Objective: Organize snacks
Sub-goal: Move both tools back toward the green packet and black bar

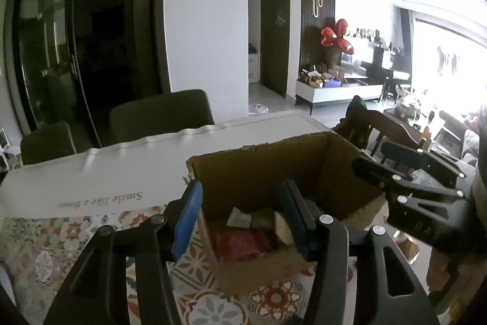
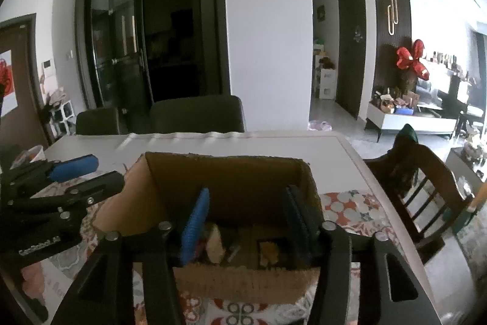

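An open cardboard box (image 1: 258, 172) stands on the patterned tablecloth; it also shows in the right wrist view (image 2: 225, 175). Inside lie several snacks: a red packet (image 1: 240, 242), a pale wedge-shaped pack (image 1: 283, 230) and a small grey sachet (image 1: 239, 217). My left gripper (image 1: 243, 221) is open and empty, its jaws straddling the box's near left corner. My right gripper (image 2: 246, 221) is open and empty above the box's near wall, over a pale pack (image 2: 214, 245) and a dark pack (image 2: 269, 253). Each gripper shows in the other's view, the right (image 1: 426, 194) and the left (image 2: 61, 188).
The white table (image 1: 152, 154) carries a floral cloth (image 1: 61, 249). Dark chairs (image 2: 197, 114) stand at its far side, a wooden chair (image 2: 426, 188) at the right. A living room with a sideboard (image 2: 411, 119) lies beyond.
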Motion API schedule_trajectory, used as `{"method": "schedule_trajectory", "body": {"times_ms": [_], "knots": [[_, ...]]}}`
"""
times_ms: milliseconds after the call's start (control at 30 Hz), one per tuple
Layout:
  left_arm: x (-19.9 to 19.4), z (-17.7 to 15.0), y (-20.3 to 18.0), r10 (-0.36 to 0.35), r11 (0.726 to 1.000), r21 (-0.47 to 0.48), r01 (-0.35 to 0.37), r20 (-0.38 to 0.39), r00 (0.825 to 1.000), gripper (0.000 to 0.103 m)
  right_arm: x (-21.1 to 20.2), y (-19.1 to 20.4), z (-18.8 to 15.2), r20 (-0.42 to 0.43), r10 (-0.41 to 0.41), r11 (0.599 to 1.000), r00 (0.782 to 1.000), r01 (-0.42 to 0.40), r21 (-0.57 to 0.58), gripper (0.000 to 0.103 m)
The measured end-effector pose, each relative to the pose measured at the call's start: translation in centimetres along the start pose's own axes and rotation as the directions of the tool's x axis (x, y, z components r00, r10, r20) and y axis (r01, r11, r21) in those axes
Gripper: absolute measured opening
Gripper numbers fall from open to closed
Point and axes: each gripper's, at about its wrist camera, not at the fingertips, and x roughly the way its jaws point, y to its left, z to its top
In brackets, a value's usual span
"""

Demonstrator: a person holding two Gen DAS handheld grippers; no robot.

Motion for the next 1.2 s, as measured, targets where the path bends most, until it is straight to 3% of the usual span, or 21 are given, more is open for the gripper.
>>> {"method": "schedule_trajectory", "body": {"times_ms": [300, 567, 867, 1200], "knots": [[-4.3, -3.6, -1.5, -0.028, 0.995, 0.102, 0.024, 0.043, 0.999, 0.053, -4.8, 0.2, -2.8, 0.062, -0.018, 0.999, 0.998, 0.015, 0.040, 0.066], [-6.3, -7.9, -3.1, -0.050, 0.978, 0.206, 0.043, 0.028, 0.998, 0.053, -7.2, 0.8, -6.6, 0.046, -0.069, 0.998, 0.997, 0.069, 0.016, 0.068], [-6.8, -13.2, -3.2, -0.069, 0.977, 0.195, 0.082, -0.075, 0.995, 0.053, -9.1, 1.1, -10.6, 0.013, -0.144, 0.989, 0.990, 0.143, 0.020, 0.068], [-5.1, -17.4, -2.8, -0.142, 0.959, 0.216, 0.186, -0.201, 0.969, 0.053, -8.1, 2.9, -15.6, -0.111, -0.121, 0.992, 0.986, 0.124, 0.013, 0.068]]}}
